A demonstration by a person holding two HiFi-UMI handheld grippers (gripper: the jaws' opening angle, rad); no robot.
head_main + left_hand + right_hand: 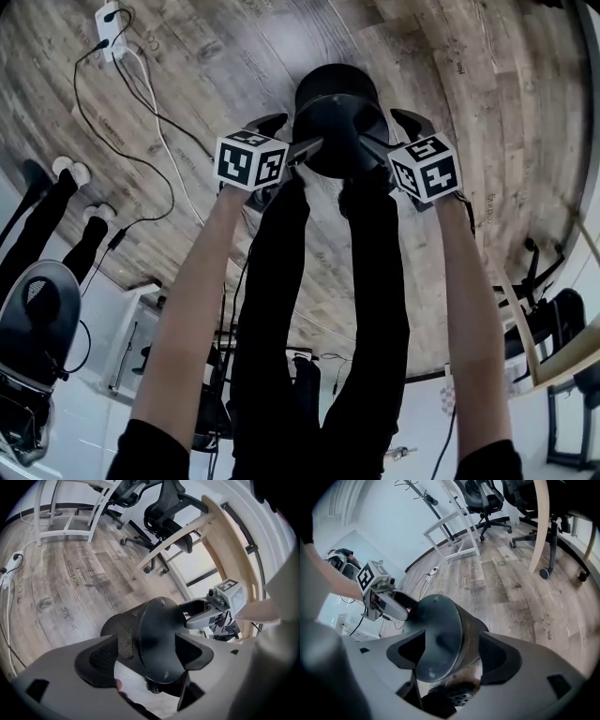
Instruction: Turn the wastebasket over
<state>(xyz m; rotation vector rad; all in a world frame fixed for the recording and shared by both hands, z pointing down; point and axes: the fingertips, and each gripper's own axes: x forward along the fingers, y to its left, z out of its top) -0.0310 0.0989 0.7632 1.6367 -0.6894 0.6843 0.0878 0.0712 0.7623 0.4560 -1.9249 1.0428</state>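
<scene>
Black mesh walls and a solid round base mark the wastebasket [339, 112], down at the wooden floor [234, 56] with its base turned up and toward the person, right between the two grippers. The left gripper [302, 131] has its fingers [93, 660] spread wide, one beside the mesh wall and the other beside the base disc. The right gripper [375, 127] mirrors it from the opposite side, its fingers [501, 656] just as wide. No pad clearly presses on the wastebasket, so nothing holds it. The open mouth lies on the far side from the fingers, and no view shows whether its rim rests flat on the floor. I judge the work to be at the reach: closing on the wastebasket, lifting it and flipping it mouth-up all appear left to do.
</scene>
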